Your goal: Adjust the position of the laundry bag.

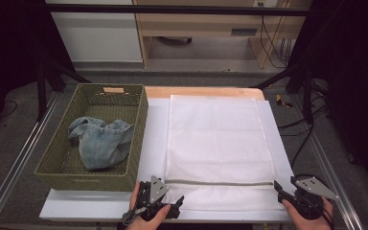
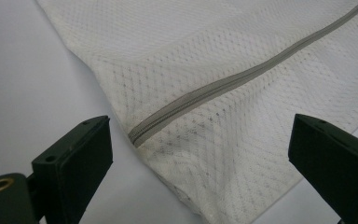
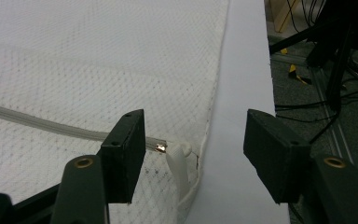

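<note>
A white mesh laundry bag (image 1: 219, 139) lies flat on the white table cover (image 1: 153, 134), its grey zipper (image 1: 220, 182) running across near the front edge. My left gripper (image 1: 177, 201) is open at the bag's front left corner. In the left gripper view the jaws (image 2: 201, 125) stand wide on either side of the zipper's closed end (image 2: 137, 135) without touching it. My right gripper (image 1: 278, 188) is open at the front right corner. In the right gripper view the white zipper pull (image 3: 179, 161) lies between its jaws (image 3: 193, 116), untouched.
A woven olive basket (image 1: 139, 139) stands left of the bag and holds a crumpled light denim garment (image 1: 100, 141). Metal rails run along both table sides. Cables (image 3: 307, 112) lie on the floor to the right.
</note>
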Available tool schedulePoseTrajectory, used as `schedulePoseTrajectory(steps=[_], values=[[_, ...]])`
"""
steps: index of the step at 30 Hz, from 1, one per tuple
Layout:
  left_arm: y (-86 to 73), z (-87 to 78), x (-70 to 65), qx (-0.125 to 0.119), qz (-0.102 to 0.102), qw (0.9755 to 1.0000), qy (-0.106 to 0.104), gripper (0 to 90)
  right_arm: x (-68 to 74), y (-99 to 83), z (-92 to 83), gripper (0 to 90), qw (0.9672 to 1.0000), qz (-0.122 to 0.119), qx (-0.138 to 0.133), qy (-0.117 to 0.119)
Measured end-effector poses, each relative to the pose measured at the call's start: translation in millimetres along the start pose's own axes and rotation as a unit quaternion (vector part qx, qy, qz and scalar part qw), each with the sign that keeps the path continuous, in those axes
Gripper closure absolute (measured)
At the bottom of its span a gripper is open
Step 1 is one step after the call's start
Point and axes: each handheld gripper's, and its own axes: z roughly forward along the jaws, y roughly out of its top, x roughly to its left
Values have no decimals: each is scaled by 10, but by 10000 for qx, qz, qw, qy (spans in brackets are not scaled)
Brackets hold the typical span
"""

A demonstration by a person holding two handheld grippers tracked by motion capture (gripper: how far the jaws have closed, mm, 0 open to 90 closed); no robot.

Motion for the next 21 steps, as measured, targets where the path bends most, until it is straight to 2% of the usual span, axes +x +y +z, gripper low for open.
schedulePoseTrajectory(steps=[13,21], values=[[16,-19,7,-69,-16,10000,-33,74,-34,-2,-58,444,9999,102,-133,-27],[27,-39,4,-94,22,9999,27,91,-37,-2,-81,461,9998,80,-176,-60]])
